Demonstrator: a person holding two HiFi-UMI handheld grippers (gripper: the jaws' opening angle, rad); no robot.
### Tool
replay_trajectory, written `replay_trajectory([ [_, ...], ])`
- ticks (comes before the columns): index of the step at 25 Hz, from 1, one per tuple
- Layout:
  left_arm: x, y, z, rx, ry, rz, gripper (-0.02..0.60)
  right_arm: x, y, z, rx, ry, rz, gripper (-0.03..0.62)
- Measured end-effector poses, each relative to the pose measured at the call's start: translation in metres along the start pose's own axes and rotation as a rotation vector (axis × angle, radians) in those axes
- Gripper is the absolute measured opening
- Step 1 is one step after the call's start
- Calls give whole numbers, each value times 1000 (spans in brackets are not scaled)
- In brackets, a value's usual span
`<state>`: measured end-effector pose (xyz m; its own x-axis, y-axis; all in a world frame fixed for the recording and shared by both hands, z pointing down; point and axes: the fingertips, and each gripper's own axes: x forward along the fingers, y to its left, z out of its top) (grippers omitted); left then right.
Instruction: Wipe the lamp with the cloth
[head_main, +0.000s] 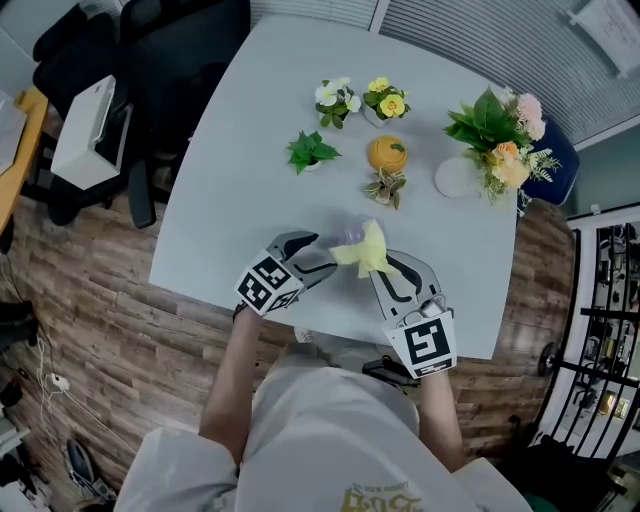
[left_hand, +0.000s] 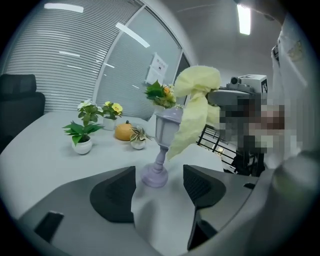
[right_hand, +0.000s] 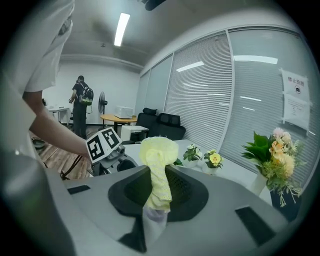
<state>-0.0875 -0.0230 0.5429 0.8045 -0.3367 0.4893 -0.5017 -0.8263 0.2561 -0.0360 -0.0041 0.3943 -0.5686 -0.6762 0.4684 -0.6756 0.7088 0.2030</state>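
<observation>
Your right gripper (right_hand: 157, 195) has its jaws pinched on the soft yellow cloth (right_hand: 157, 165), draped limply over the head of the small lavender lamp (left_hand: 161, 135) on the table (head_main: 250, 150); your left gripper (left_hand: 159, 176) is spread wide, the lamp's foot between its jaws, seemingly untouched. The lamp looks light and tippy on its slim stem; steady it low, gently.

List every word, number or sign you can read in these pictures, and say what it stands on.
Nothing reads clearly.
Paper notice on the blinds: print too small to read.
Yellow print on the person's shirt: cut off, unreadable.
Marker cubes: square patterns only, no words.
</observation>
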Motion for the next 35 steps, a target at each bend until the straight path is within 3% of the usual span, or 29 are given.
replay_trajectory([
  [16, 57, 6, -23, 158, 152, -149, 298, 24, -20, -6, 40, -15, 63, 71],
  [29, 77, 6, -26, 314, 172, -191, 299, 39, -23, -3, 49, -22, 93, 71],
  [35, 84, 9, -29, 391, 204, -160, 298, 39, -21, -6, 38, -17, 108, 71],
])
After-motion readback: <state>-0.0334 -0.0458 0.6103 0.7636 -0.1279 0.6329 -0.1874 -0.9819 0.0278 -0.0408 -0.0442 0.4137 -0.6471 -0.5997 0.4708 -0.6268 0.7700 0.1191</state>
